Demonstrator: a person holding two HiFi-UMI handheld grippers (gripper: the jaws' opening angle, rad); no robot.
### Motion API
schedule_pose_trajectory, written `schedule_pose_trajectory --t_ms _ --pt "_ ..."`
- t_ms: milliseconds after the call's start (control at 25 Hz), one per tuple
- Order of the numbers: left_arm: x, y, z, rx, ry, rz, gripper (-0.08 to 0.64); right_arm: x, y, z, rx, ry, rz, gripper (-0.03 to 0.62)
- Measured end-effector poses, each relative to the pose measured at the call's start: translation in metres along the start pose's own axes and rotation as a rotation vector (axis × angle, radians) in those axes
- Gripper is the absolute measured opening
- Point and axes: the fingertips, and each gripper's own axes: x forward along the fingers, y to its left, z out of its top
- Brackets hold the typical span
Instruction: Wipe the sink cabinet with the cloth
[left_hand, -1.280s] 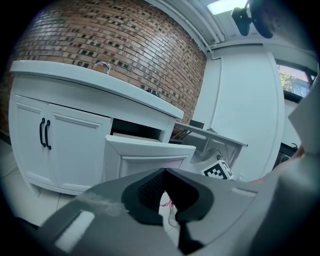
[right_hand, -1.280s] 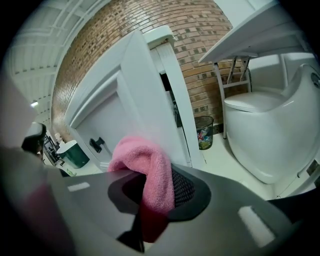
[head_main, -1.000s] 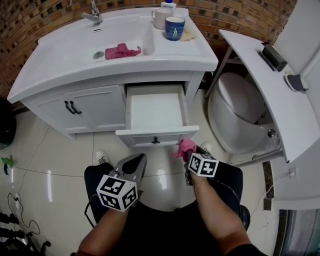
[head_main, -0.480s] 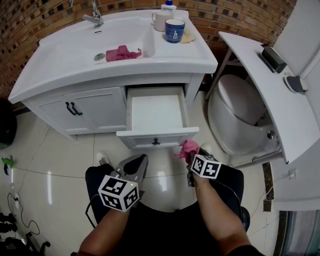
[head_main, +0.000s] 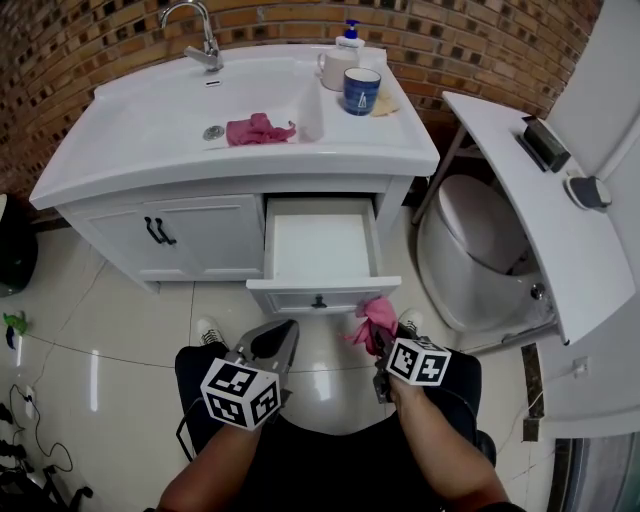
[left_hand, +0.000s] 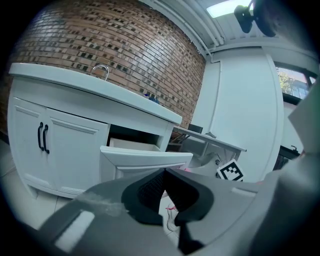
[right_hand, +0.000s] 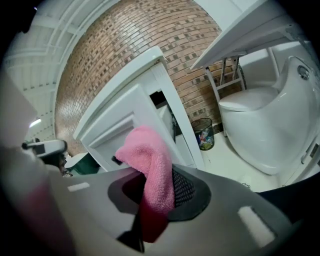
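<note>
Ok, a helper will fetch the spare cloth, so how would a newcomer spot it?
Find the white sink cabinet against the brick wall and look into its basin. The cloth lies crumpled there, just right of the drain. Unlike the other pink cloth, pinched in the right gripper by the open drawer, it is held by nothing.

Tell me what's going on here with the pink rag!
A person faces a white sink cabinet with tongs in each hand. The right tongs are shut on a pink cloth, held just in front of the open drawer. The left tongs are shut with nothing in them. The cloth isn't on the cabinet yet, so no wiping is happening. A second pink cloth lies in the sink.
</note>
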Motion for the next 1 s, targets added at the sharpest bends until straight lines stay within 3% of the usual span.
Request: schedule_pose_trajectory --t_ms 280,480,720,840,1000 --pt "-0.03 -0.008 0.027 0.041 -0.026 -0.006 0.006 -0.064 0.091 0.041 -0.036 -0.089 0.232 0.083" --pt "-0.061 -0.022 0.044 0.099 -0.056 -0.03 0.006 -0.117 0.141 0.069 -0.162 -0.173 0.328 0.083" --pt "-0.086 -0.025 0.051 0.096 -0.111 -0.028 0.006 -0.176 0.171 0.089 -0.317 -0.288 0.334 0.083" --pt "-0.092 -0.027 0.058 0.1 -0.129 -0.036 0.006 -0.192 0.162 0.089 -0.307 -0.32 0.273 0.083" --pt "-0.096 -0.022 0.056 0.07 -0.122 -0.033 0.006 -0.196 0.165 0.092 -0.287 -0.334 0.291 0.083"
